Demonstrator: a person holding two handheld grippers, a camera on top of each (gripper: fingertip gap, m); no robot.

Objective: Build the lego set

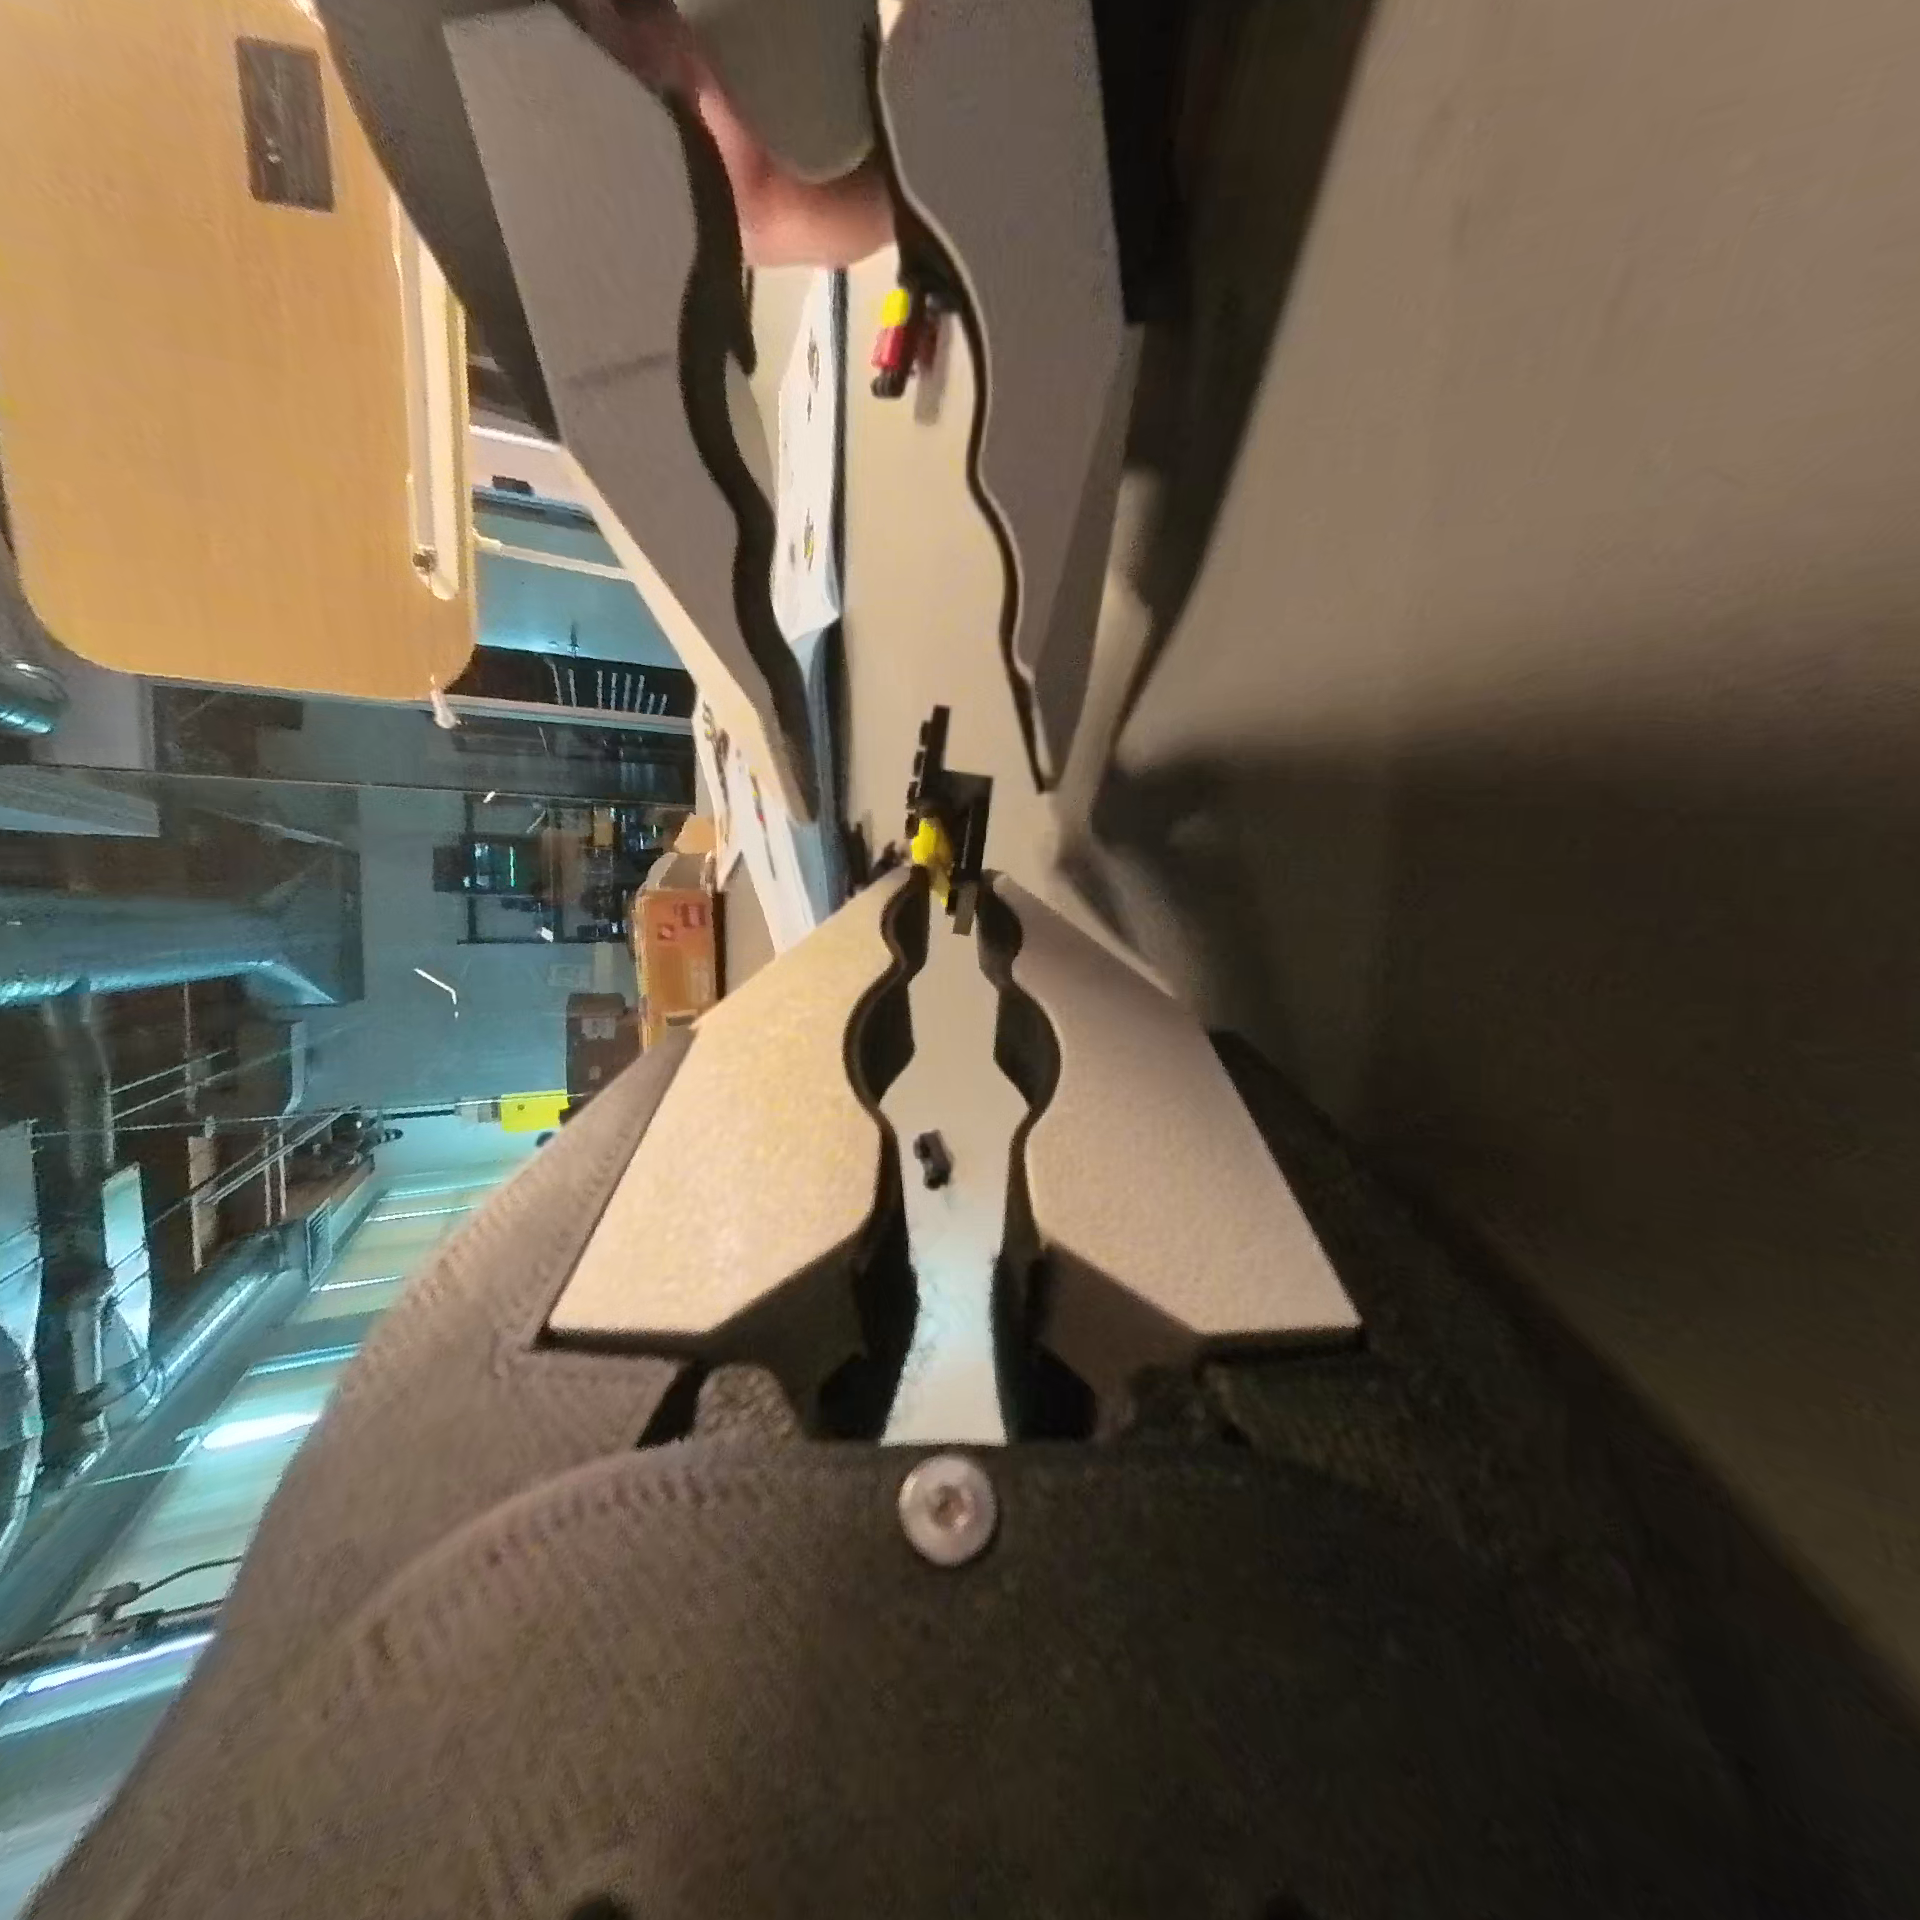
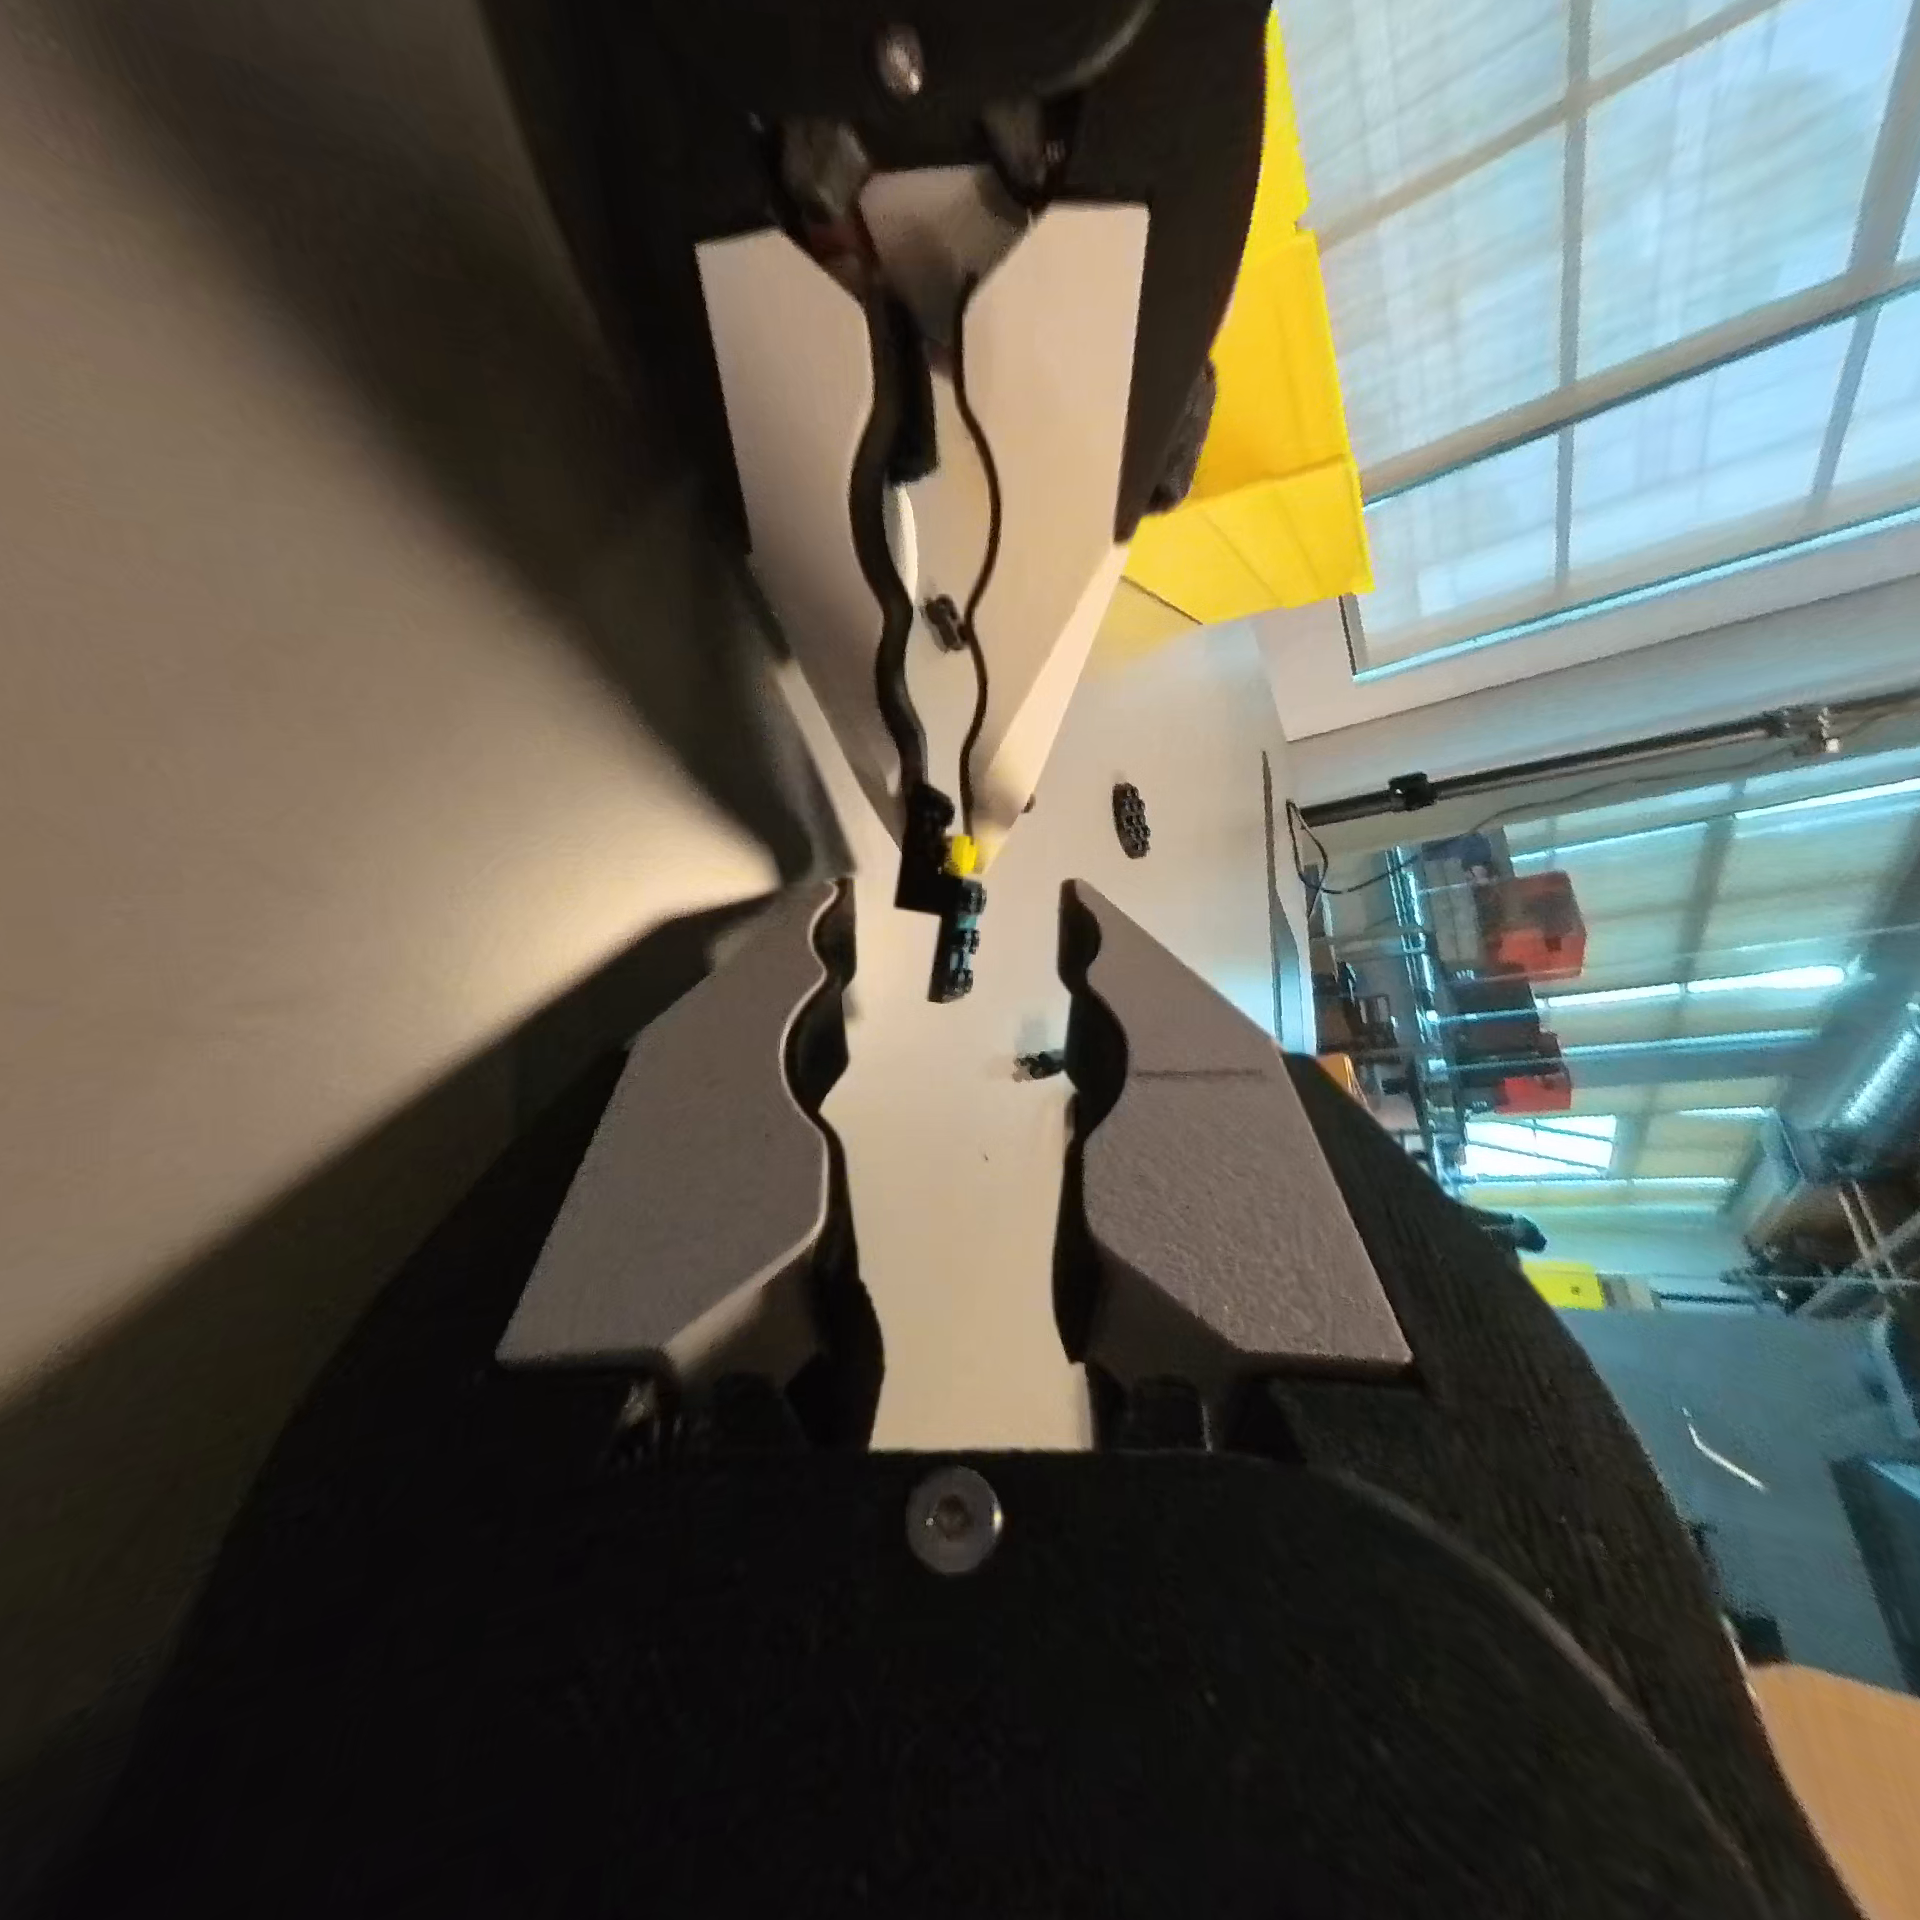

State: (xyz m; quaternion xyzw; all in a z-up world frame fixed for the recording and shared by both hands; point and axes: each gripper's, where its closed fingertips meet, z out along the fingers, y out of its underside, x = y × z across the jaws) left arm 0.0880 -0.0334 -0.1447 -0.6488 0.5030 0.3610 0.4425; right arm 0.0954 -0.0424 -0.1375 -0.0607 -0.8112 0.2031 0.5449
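- Black-and-yellow lego assembly [image 1: 940, 831]: small, light, rigid plastic, pinched at the fingertips of the left hand-held gripper [image 1: 948, 894], held over the white table [image 1: 894, 582].
- Right hand-held gripper [image 2: 956, 904]: jaws apart, empty, tips flanking the assembly's free black end.
- Handling, as a judgement: stud joints may pop apart under twisting; best hold is across the flat black plate sides.
- Loose small black piece [image 1: 928, 1155] lies near on the table.
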